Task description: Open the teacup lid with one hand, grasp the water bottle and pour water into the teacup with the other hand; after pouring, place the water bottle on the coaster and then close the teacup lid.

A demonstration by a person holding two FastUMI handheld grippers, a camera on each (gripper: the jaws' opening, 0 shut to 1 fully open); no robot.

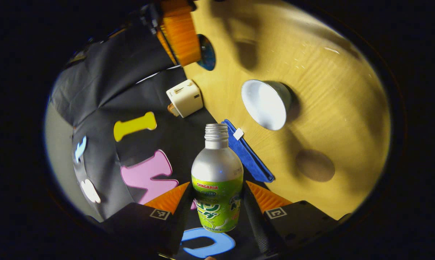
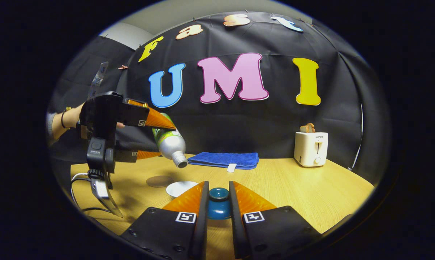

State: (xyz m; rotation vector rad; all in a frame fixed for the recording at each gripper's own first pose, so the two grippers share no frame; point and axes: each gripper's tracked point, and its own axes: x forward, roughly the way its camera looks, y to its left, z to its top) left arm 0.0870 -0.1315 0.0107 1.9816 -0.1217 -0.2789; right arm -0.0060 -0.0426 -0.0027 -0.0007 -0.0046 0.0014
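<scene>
Both left fingers (image 1: 217, 196) press on the water bottle (image 1: 217, 187), one on each side of its green label. I hold it tilted, its open mouth pointing down over the desk (image 1: 329, 90). Beyond the mouth stands the white teacup (image 1: 266, 104), uncovered, and just beside it the brown coaster (image 1: 315, 165) lies flat. My right fingers (image 2: 217, 202) are clenched on the knob of the blue teacup lid (image 2: 218, 204), lifted above the desk. Farther back, a folded blue towel (image 2: 224, 159) and a white toaster (image 2: 311, 148) stand near the wall.
</scene>
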